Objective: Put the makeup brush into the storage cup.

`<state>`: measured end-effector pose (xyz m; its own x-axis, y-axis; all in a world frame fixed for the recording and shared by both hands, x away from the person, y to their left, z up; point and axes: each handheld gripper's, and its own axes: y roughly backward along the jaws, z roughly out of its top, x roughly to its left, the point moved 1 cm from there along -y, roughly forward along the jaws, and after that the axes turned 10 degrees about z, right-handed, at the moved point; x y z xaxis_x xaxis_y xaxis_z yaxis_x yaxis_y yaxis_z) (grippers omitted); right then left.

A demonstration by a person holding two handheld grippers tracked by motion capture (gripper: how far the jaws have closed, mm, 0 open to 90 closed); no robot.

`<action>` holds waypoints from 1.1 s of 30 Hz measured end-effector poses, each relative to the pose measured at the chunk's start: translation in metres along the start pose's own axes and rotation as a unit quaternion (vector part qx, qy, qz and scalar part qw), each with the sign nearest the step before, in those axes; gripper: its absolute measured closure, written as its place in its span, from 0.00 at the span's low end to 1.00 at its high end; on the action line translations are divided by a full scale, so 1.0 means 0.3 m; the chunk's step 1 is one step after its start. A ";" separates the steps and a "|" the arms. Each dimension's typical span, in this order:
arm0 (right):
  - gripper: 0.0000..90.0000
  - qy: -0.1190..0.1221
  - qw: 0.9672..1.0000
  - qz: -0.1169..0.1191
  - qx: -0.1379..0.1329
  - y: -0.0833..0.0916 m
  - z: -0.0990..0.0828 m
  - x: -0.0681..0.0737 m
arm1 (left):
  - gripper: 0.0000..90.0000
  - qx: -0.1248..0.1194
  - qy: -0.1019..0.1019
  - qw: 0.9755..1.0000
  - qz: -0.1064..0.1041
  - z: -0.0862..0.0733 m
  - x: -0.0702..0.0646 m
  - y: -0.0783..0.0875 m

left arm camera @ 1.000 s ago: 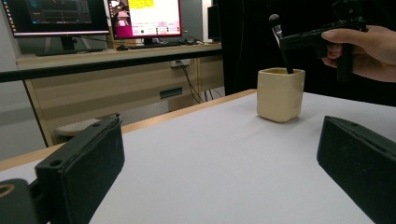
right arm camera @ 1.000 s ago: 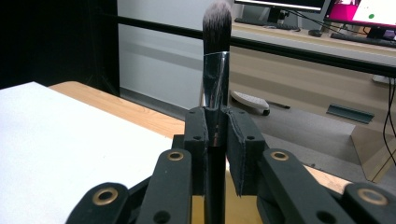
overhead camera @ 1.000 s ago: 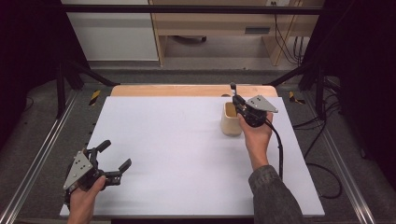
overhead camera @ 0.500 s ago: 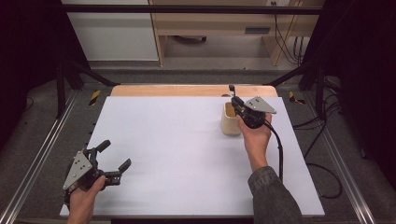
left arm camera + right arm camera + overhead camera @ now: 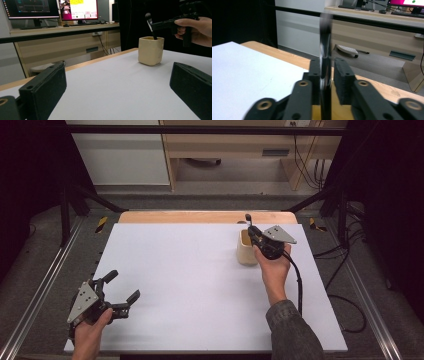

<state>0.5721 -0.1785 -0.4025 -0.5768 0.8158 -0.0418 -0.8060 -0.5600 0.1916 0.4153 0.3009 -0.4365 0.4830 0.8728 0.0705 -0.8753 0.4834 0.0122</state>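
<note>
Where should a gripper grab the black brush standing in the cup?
On the bare handle above the cup rim, from the side, jaws level: the brush leans nearly upright, lower end inside the cup. The right gripper sits there.

Matt white sheet covers the tabletop [image 5: 200, 285], bare pale wood along its far edge. The cup [image 5: 150, 50] beside the right hand-held gripper [image 5: 255, 236] looks matt cream ceramic. The brush [image 5: 151, 28] between its jaws is glossy black plastic.

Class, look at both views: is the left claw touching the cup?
Apart. The high view shows the left claw at the near left, with bare table between it and the cup.
</note>
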 end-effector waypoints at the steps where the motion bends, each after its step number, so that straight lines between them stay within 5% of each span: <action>1: 0.80 -0.003 1.000 0.000 -0.004 0.005 0.003 0.001 | 0.00 0.000 0.000 1.000 0.000 0.000 0.001 0.001; 18: 0.78 0.004 0.999 0.013 -0.038 0.086 0.056 0.027 | 0.01 0.004 -0.007 1.000 0.002 -0.002 -0.003 -0.004; 33: 0.47 -0.020 0.999 0.022 -0.026 0.078 0.057 0.046 | 0.00 -0.001 -0.005 1.000 -0.005 0.001 -0.007 0.009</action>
<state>0.5476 -0.1778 -0.3819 -0.6077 0.7941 0.0044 -0.7859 -0.6022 0.1407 0.4119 0.3004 -0.4364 0.4911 0.8674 0.0799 -0.8706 0.4918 0.0117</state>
